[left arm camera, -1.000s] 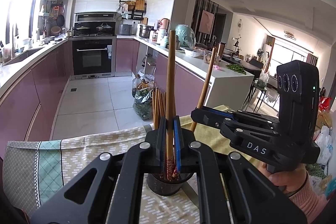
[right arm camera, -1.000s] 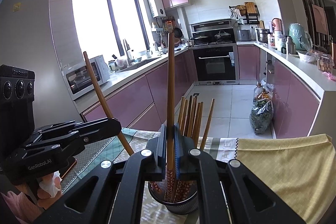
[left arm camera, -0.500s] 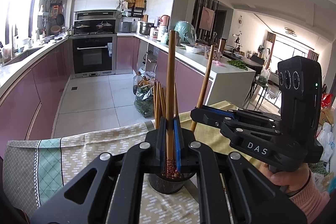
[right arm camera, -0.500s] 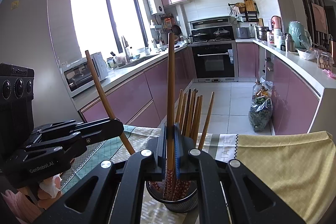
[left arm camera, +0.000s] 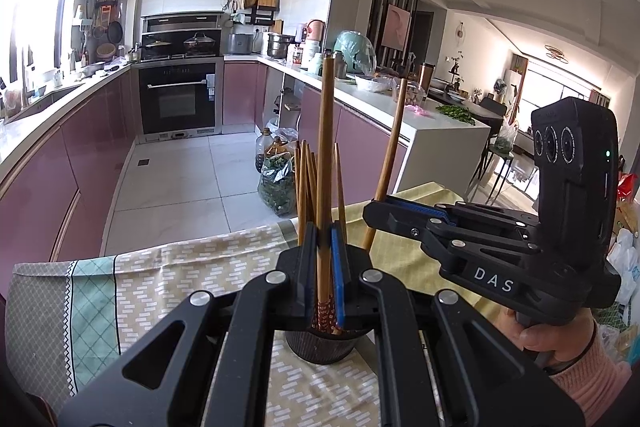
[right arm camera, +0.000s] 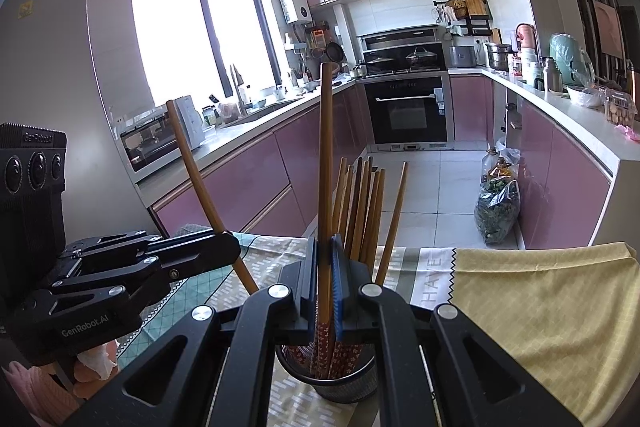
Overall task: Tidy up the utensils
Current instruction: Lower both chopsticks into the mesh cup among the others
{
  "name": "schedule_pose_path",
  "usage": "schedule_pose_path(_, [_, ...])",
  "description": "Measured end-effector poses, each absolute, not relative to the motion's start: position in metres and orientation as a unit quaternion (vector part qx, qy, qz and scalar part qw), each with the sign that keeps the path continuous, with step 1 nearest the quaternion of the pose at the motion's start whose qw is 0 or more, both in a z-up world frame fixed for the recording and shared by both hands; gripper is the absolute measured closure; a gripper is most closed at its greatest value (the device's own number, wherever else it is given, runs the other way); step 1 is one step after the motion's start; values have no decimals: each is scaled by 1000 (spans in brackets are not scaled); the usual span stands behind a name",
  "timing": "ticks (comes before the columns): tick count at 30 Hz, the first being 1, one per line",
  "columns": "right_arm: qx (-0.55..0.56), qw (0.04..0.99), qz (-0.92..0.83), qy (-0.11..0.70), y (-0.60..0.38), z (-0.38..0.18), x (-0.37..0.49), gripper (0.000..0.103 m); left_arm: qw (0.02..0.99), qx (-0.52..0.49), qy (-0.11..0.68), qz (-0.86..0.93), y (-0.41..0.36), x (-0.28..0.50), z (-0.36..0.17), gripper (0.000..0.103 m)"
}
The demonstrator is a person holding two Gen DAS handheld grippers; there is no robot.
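My left gripper point(left arm camera: 324, 231) is shut on a wooden chopstick point(left arm camera: 326, 147), held upright with its patterned lower end over a dark mesh cup point(left arm camera: 320, 345). Several chopsticks point(left arm camera: 304, 183) stand in that cup. My right gripper point(right arm camera: 324, 247) is shut on another upright chopstick point(right arm camera: 325, 155) above the same mesh cup point(right arm camera: 340, 385), which holds several chopsticks point(right arm camera: 362, 203). Each gripper shows in the other's view: the right gripper point(left arm camera: 376, 213) with its chopstick point(left arm camera: 390, 147), and the left gripper point(right arm camera: 232, 247) with its chopstick point(right arm camera: 200, 187).
The cup stands on a table with a patterned cloth point(left arm camera: 168, 275) and a yellow cloth point(right arm camera: 540, 303). Beyond the table edge lie the kitchen floor, pink cabinets point(right arm camera: 240, 187), an oven point(left arm camera: 180, 103) and a bag of greens point(right arm camera: 496, 211).
Both grippers have lowered slightly with their chopsticks toward the cup. Both stay shut.
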State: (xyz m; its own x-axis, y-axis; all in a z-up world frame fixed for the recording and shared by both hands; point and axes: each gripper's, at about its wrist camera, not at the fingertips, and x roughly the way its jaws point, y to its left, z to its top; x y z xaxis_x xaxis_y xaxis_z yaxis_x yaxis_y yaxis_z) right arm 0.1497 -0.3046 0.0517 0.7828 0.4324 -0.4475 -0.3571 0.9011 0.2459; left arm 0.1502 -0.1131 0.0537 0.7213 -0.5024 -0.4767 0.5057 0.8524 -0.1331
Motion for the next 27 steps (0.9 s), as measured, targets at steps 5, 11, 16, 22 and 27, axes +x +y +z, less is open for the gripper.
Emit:
schedule_pose_path(5, [74,940,210,258,-305,50,150,97,927,6,261,-271,-113,153,49,95])
schedule_pose_path(11, [76,939,211,263,-305,48,152,97,925,8,268,-270,-114,156,46,95])
schedule_pose_path(16, [75,938,211,265,-303,44,152,97,924,9,272,-269,-113,159,42,95])
schedule_pose_path(22, [74,936,212,271,-301,40,154,97,923,12,278,-267,-117,162,37,95])
schedule_pose_path(27, [74,935,213,273,-302,38,154,97,922,14,282,-265,-116,164,32,95])
